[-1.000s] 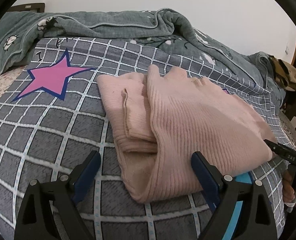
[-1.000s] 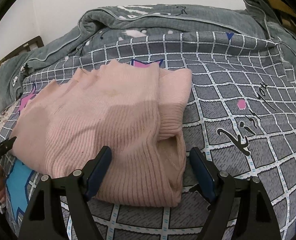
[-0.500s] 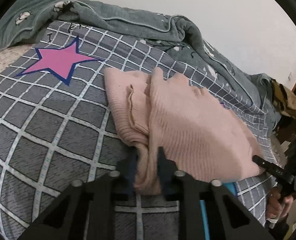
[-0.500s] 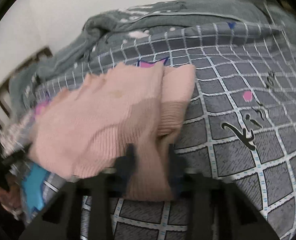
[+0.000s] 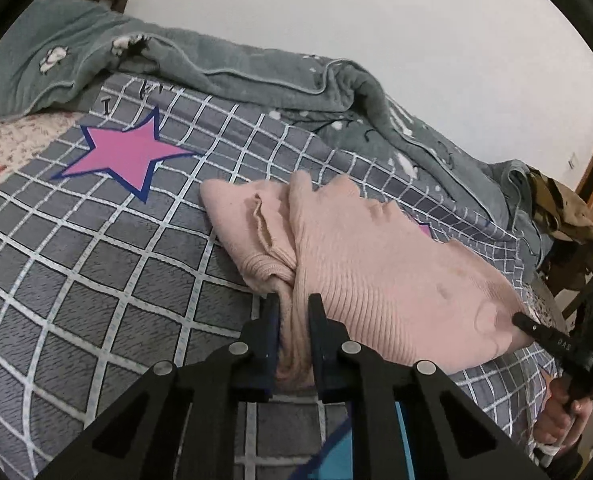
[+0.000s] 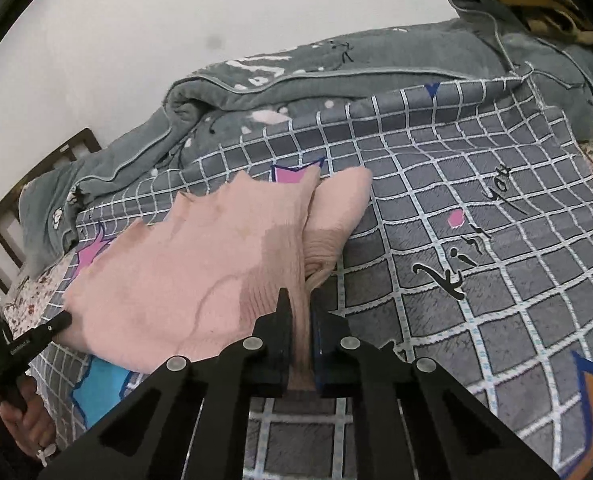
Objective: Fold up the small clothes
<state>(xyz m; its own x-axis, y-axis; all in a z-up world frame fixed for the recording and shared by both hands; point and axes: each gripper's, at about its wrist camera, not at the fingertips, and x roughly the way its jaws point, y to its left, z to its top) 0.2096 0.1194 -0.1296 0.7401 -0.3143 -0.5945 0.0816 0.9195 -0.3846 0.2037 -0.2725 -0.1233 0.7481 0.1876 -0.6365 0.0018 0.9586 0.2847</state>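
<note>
The pink sweater point(image 5: 376, 264) lies in the middle of both wrist views, on a grey checked blanket point(image 5: 96, 280) spread over a bed. Its sleeves already appear folded in over the body, so the first folds look done. The near hem is bunched and raised off the blanket between the two tools, which suggests the next step is to carry that edge over toward the far edge for the crosswise fold; that fold and any final smoothing are still left. The left gripper point(image 5: 292, 312) is closing on the hem corner at lower centre of its view, fabric pinched between its pads. The right gripper point(image 6: 298, 308) is clamped together on the opposite hem corner, knit showing in the narrow gap. Each tool also shows at the edge of the other's view, with a hand point(image 6: 20, 420) on its handle. A pink star point(image 5: 124, 152) is printed on the blanket at upper left of the left view. A grey-green quilt point(image 6: 336, 80) is heaped along the far side against a plain white wall point(image 5: 336, 8).
</note>
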